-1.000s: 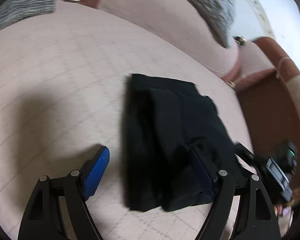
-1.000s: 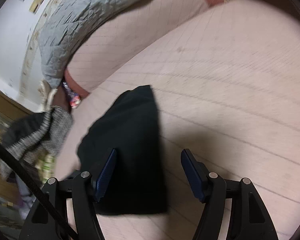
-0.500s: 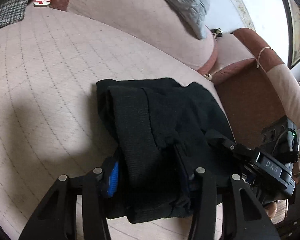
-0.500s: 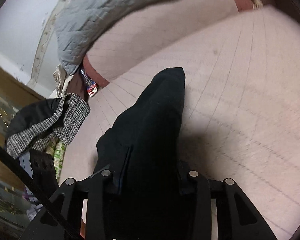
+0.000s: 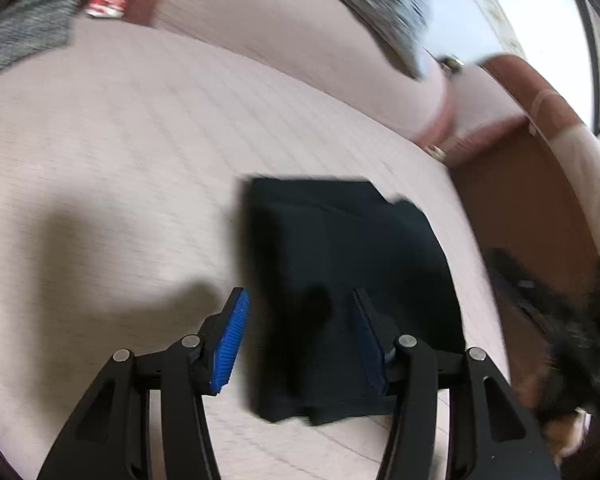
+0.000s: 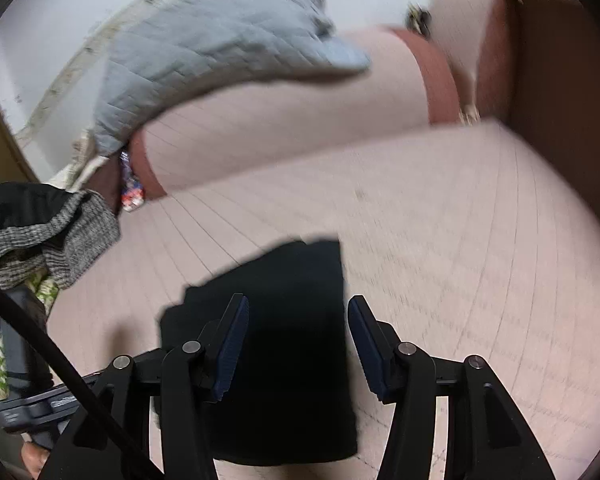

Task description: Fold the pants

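Two grippers hover over the pants (image 5: 348,296), which lie folded on the pink quilted sofa seat (image 5: 120,152). Left gripper (image 5: 300,340): jaws part-open, just opened a bit, nothing held; pants lie below, apart from the pads. Right gripper (image 6: 296,344): jaws part-open, just opened, empty, pants beneath. Pants: black, compact rectangular bundle, layered edges showing. Both grippers tilt down toward the seat. Frames blurred.

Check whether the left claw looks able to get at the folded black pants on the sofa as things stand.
Probably yes. The left claw hangs open just above the near end of the folded black pants, having just opened a little with nothing pinched, and only bare sofa cushion surrounds them.
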{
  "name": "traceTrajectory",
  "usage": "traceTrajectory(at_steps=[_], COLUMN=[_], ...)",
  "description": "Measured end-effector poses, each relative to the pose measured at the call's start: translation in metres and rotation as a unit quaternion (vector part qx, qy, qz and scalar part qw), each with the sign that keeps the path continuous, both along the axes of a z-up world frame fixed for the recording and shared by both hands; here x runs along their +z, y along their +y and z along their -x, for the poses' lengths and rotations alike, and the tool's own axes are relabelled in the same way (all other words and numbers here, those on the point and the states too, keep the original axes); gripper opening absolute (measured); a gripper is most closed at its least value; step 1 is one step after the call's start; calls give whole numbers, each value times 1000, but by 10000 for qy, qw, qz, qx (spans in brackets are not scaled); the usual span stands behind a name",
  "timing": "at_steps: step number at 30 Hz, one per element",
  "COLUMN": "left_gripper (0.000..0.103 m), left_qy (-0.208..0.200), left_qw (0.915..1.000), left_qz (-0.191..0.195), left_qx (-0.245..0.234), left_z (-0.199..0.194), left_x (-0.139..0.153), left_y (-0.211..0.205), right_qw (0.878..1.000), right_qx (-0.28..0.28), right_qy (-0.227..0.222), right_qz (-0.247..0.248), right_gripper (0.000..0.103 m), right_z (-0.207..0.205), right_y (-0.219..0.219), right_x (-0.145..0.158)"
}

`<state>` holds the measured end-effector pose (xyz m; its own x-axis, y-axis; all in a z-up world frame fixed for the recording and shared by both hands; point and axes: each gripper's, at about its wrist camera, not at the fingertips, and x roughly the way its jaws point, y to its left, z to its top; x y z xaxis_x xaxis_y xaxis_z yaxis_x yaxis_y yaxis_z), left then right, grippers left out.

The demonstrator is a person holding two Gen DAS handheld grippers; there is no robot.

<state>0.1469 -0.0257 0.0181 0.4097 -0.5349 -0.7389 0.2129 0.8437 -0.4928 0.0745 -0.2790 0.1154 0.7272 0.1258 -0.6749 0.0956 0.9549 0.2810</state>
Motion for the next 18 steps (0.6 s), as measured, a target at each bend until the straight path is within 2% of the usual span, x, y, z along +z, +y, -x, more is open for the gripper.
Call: traceTrajectory(at_steps=[2, 4, 6, 10, 11, 14, 15, 18], left_gripper=[52, 52, 52, 52, 52, 52, 53, 53], left_qy=[-55, 31, 40, -100, -153, -232, -222, -118], left_qw=[9998, 9994, 9990, 9977, 9973, 9963, 9963, 9966], left_qz=[-74, -123, -116, -363, -429, -547, -540, -495], left_qx=[180, 316, 421, 564, 583, 623, 629, 644], left_z=[-2, -5, -4, -1, 1, 1, 2, 2], left_x=[2, 0, -1, 6, 8, 12, 12, 9], left_y=[12, 20, 28, 37, 39, 44, 47, 50], right_qw=[9996, 9967, 9905, 9801, 9799, 9834, 9842, 9902], right_qx=[226, 541, 806, 837, 765, 798, 806, 922], right_qy=[-20, 198, 639, 1481, 1634, 1614, 1567, 1019], right_qz=[-195, -579, -908, -1026, -850, -233, -154, -252], right_gripper=[57, 57, 57, 57, 57, 66, 66, 66], right_z=[-5, -22, -47, -89, -99, -105, -102, -78], right_y=[7, 18, 31, 55, 62, 81, 82, 79], right_x=[11, 8, -12, -62, -73, -75, -71, -40])
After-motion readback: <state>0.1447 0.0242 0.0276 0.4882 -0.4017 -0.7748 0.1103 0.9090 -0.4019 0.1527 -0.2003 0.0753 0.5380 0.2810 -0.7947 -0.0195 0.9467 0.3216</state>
